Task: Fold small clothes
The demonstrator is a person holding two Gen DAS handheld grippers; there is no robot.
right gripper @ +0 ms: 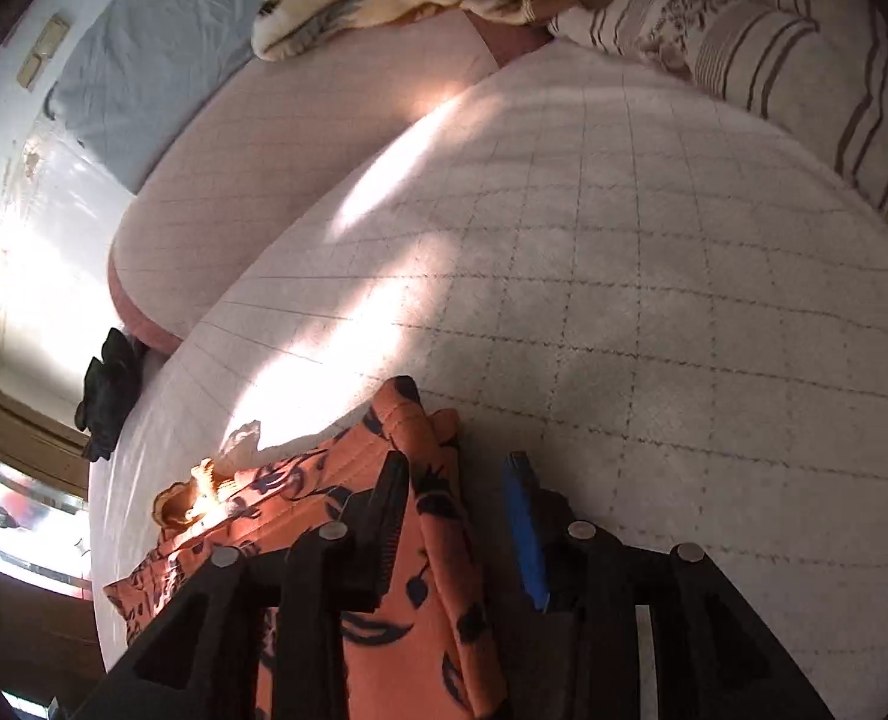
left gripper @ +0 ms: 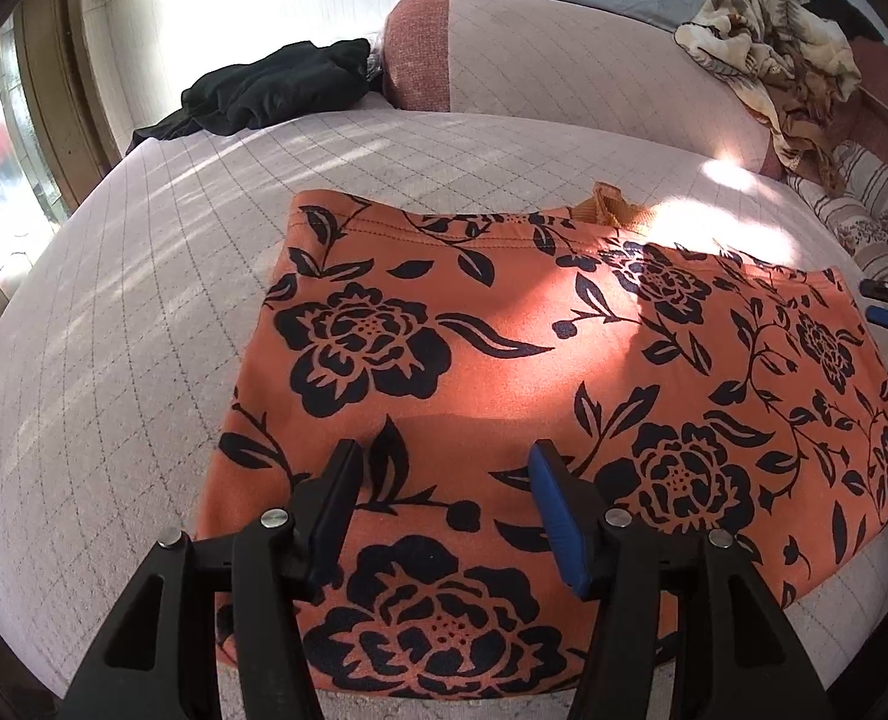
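Pink quilted mattress [left gripper: 144,300]: grid-stitched pale cover, carries everything; broad and flat, likely chosen as the folding surface.
Orange garment [left gripper: 504,372]: orange knit cloth with black flower print, spread flat near the mattress's near edge, hemmed edge facing the far side; laid smooth, apparently so a fold lands square. A tan scrap shows at its far hem.
Black clothes heap [left gripper: 276,90]: crumpled at the far left corner, well apart, probably awaiting a turn.
Beige patterned blanket [left gripper: 774,60]: bunched at the far right, off the work area.
Left gripper [left gripper: 444,468]: jaws spread, above the garment's near edge, nothing pinched.
Right gripper [right gripper: 462,480]: jaws partly apart over the garment's right corner, cloth between them; a firm pinch I cannot tell.
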